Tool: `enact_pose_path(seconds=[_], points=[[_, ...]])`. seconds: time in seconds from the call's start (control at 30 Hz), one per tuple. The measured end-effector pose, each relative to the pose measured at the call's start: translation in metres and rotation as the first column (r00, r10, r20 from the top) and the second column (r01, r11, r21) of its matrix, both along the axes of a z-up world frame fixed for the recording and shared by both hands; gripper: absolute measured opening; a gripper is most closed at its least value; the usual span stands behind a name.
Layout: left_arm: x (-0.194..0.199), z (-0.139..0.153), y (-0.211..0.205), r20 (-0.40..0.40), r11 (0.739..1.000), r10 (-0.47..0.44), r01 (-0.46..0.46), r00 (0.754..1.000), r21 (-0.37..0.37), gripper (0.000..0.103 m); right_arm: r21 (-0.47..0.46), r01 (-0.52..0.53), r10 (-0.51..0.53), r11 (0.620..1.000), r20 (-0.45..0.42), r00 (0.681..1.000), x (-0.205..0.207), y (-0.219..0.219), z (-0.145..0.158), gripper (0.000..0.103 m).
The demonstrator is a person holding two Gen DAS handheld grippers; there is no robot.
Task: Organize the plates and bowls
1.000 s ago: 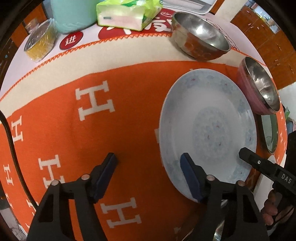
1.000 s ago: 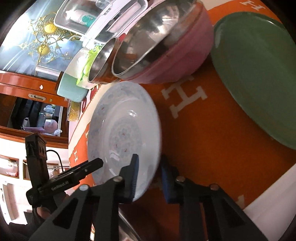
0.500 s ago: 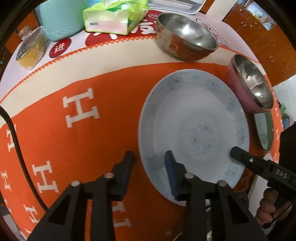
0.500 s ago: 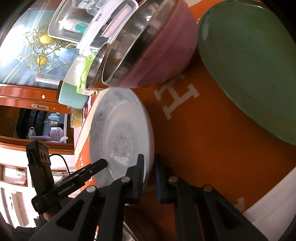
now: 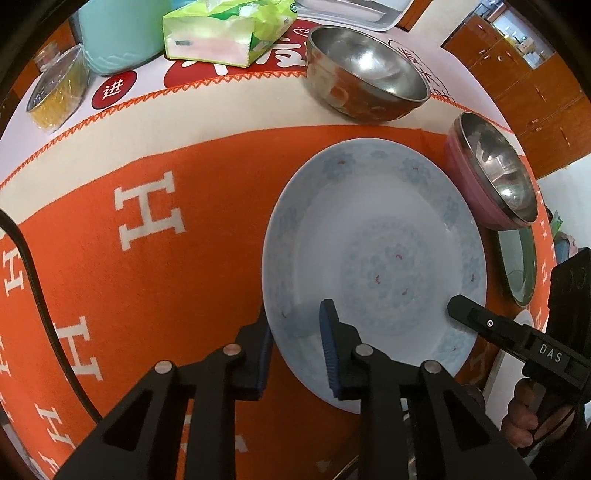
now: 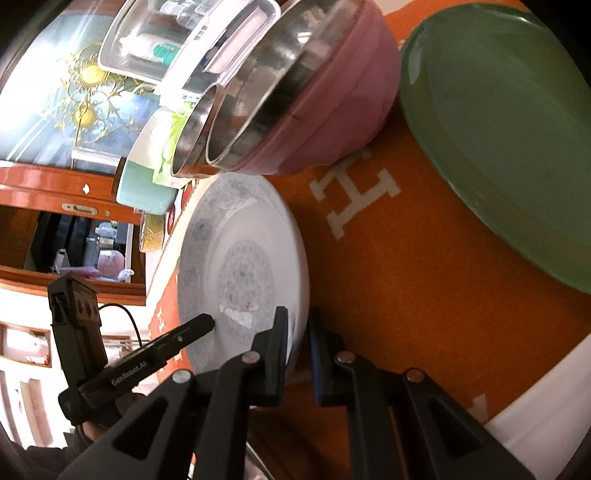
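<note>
Plainly, "DAS" marks the right gripper [image 5: 491, 325].

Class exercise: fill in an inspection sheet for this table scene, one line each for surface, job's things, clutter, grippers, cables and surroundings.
Surface: orange cloth with white H letters.
Job's things: white patterned plate; steel bowl; pink bowl with steel lining; green plate.
Clutter: tissue pack, teal container, clear tub.
Grippers: left gripper has just been closing on the white plate's rim; right gripper clamps its opposite rim.
Cables: black cable at the left edge.
Surroundings: wooden cabinets.
</note>
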State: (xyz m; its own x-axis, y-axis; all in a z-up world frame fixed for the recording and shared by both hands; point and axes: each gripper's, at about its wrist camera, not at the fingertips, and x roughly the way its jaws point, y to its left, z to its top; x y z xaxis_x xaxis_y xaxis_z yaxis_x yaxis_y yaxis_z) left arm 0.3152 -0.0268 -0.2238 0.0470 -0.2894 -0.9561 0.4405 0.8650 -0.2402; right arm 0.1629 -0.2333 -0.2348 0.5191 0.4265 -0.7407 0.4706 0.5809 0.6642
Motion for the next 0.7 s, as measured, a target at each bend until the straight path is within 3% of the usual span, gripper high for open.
enact_pose_path(seconds=[0.3, 0.7], points=[[-0.001, 0.009, 0.009, 0.029, 0.999, -0.029, 0.03, 0.999, -0.014, 0.022, -0.045, -0.036, 0.036, 0.998, -0.021, 0.999, 0.007, 0.003, 0.007, 0.011], [-0.005, 0.046, 0.032, 0.097, 0.993, 0.004, 0.008, 0.995, -0.121, 0.022, -0.086, -0.044, 0.048, 0.995, 0.055, 0.997, 0.008, 0.012, 0.036, 0.012]])
